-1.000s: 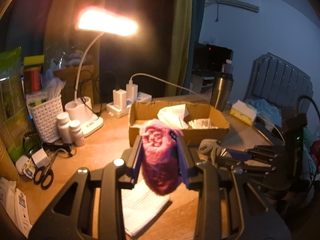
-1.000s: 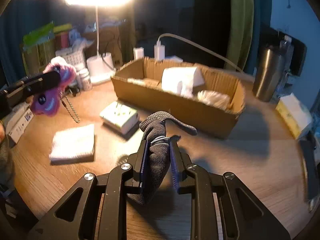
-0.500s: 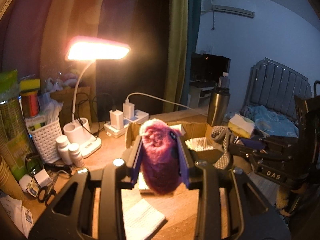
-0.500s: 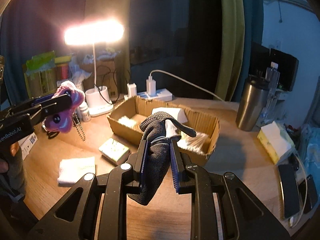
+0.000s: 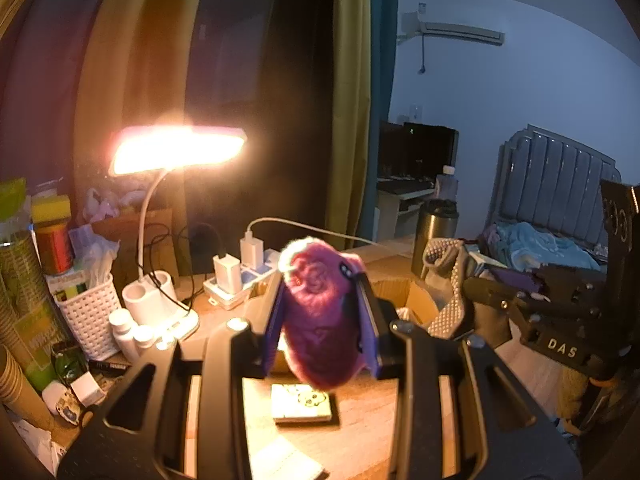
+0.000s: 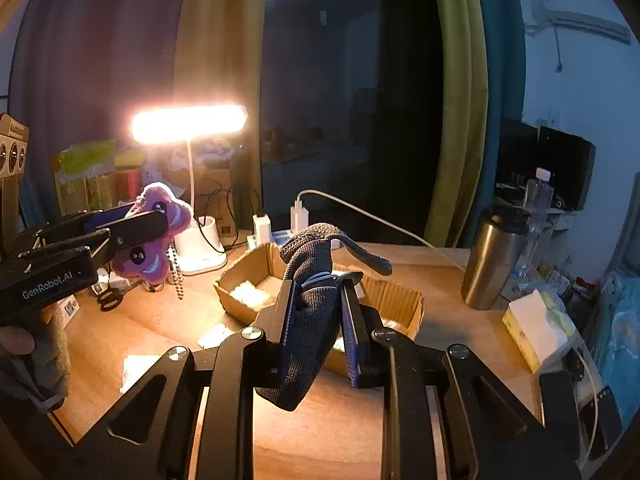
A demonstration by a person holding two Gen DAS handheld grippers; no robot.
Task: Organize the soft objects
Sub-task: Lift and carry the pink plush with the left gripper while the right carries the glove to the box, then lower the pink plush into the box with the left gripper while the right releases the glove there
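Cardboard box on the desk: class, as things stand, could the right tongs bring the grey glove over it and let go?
Probably yes. The right tongs, shut on the grey glove, hang above the desk with the open-topped cardboard box just ahead and nothing between. The left tongs with the purple plush toy are off to the side.

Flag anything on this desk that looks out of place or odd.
Nothing spilled or damaged. Oddest: the purple plush in the left claw and the dark glove in the right claw hang in the air, outside the cardboard box.
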